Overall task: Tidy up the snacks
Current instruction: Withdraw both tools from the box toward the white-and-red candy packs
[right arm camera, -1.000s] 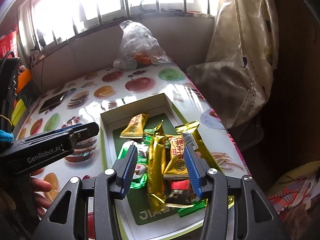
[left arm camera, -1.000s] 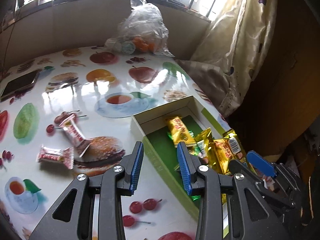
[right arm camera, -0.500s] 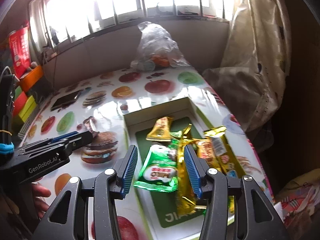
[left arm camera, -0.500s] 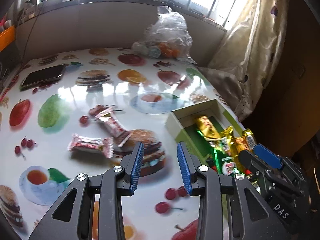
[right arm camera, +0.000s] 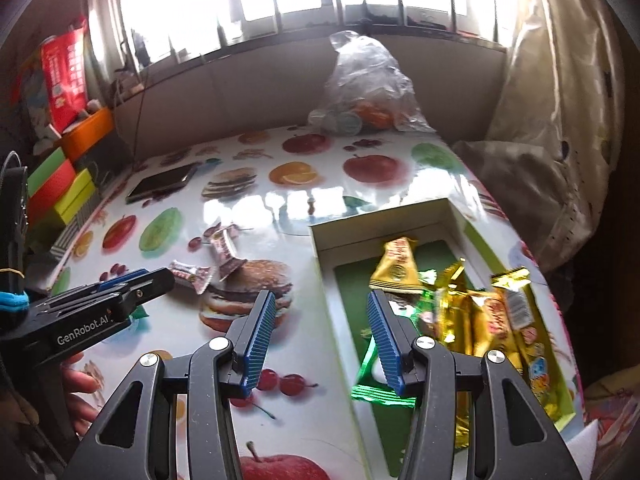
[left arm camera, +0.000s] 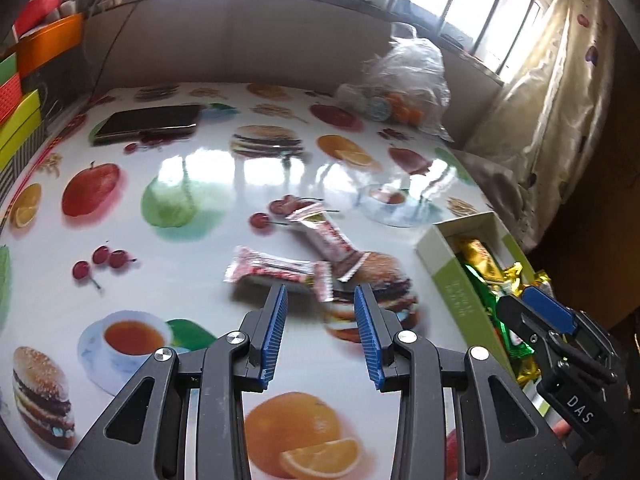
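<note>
Two pink-wrapped snack bars (left arm camera: 280, 270) lay flat on the desk, at nine o'clock from the snack-filled green box (right arm camera: 460, 222).

left hand-held gripper (left arm camera: 320, 332) | black frame | blue ribbed pads | silver screws

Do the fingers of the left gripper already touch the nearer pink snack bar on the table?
Apart. In the right wrist view the left gripper ends short of the nearer pink snack bar, with tablecloth visible between them; its fingers are open and hold nothing.
</note>
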The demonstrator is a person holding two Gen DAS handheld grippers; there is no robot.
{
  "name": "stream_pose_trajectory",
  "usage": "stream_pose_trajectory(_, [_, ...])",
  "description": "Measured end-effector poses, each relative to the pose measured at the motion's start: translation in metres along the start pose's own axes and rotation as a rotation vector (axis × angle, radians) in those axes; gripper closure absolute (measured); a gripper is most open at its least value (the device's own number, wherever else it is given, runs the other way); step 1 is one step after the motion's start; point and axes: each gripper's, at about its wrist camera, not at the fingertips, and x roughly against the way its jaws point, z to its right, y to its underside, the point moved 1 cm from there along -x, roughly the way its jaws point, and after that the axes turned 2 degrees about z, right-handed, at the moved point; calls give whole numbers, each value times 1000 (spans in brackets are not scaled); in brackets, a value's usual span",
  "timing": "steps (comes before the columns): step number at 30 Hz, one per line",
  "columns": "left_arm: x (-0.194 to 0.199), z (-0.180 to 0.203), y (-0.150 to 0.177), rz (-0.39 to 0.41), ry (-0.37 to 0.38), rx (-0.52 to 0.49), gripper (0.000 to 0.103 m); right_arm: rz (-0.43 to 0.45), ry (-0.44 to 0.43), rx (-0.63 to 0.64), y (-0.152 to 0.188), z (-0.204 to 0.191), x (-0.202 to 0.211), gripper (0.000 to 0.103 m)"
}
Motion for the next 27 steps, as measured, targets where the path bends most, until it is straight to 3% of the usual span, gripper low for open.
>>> stream_pose_trajectory(9, [-4, -30, 3, -3, -42, 41, 67, -31, -43, 51, -4, -24, -24, 55])
stream_pose_trajectory(27, [-21, -58, 2, -30, -54, 71, 67, -128, -131, 124, -31, -71, -101, 55])
